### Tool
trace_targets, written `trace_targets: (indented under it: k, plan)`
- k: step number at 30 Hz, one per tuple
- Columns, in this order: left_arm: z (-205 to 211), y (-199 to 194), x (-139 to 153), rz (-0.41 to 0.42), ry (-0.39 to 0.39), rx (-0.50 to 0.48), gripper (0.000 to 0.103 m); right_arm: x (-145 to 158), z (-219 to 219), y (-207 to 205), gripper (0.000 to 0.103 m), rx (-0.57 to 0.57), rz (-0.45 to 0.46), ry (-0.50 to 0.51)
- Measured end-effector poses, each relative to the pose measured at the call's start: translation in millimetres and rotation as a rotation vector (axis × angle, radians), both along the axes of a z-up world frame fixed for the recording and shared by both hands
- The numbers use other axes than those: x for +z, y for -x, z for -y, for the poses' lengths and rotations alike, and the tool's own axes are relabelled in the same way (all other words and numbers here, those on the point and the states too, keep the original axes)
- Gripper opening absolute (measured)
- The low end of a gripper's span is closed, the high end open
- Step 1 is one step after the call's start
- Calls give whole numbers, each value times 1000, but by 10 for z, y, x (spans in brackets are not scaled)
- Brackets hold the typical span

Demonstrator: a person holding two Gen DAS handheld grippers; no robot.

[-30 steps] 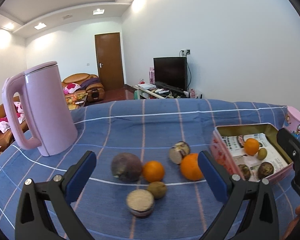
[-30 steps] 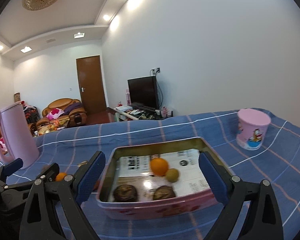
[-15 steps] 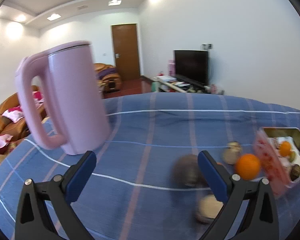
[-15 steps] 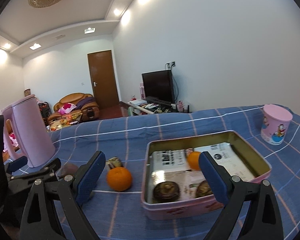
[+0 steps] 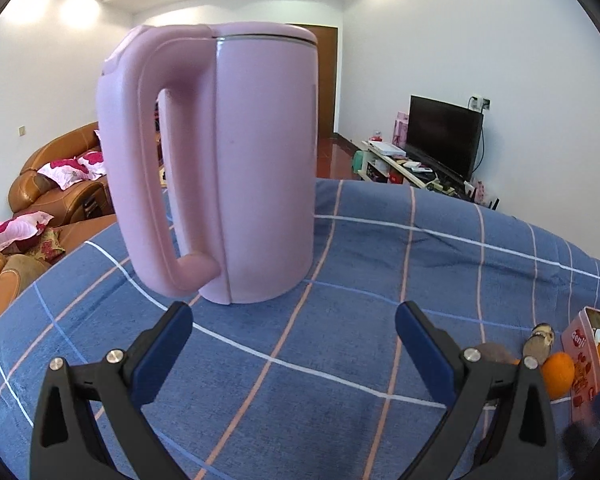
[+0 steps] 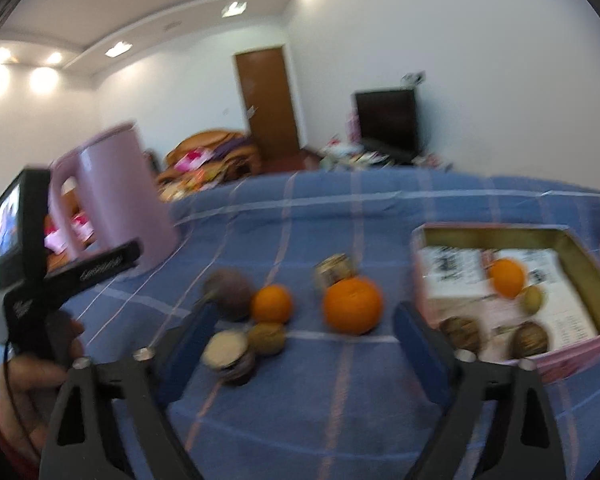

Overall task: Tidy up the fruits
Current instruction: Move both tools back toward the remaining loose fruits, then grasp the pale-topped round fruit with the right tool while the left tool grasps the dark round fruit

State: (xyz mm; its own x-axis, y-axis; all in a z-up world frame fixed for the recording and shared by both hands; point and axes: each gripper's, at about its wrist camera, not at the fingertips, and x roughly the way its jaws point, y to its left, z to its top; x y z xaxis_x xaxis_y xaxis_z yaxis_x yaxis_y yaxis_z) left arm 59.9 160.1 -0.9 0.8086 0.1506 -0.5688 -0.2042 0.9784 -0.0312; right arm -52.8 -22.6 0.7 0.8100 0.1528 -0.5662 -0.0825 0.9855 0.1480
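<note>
— Count, taking the pink tin as reference?
— Five fruits left of it on the blue checked cloth, four inside.
— Grippers?
— Right gripper closing, empty; the large round orange sits just beyond its fingers. Left gripper wide, empty, facing the smooth pink kettle.

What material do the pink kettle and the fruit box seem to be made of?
Pink kettle: probably matte plastic, with a thin metal-looking rim under the lid. Fruit box: likely tin, since its inner walls shine golden; paper lines the bottom.
</note>
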Motion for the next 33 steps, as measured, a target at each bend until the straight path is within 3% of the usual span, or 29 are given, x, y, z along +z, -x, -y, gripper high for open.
trace_targets:
  k: [3,10,14,18,25,29,33]
  plan:
    - [19,-18,-21,-15,-15,-7,103,-141,-151,-142,58,61,-110,-29]
    - [-9,-20,2,-12,4,-18,103,-359,-405,-387,57,107,-253,-37]
    - [-6,-17,12,-11,7,-26,103,-377,-481,-484,54,101,-254,-25]
    - [-19,-18,17,-13,19,-32,103,-381,-461,-511,38,97,-257,-29]
    - [-12,-44,-21,-36,54,-84,103,-360,-323,-353,38,170,-250,-74]
    - [42,-25,-24,-23,82,-135,103,-249,-101,-158,37,176,-176,-102]
    - [231,34,-1,7,63,-247,103,-69,106,-43,38,89,-57,-63]
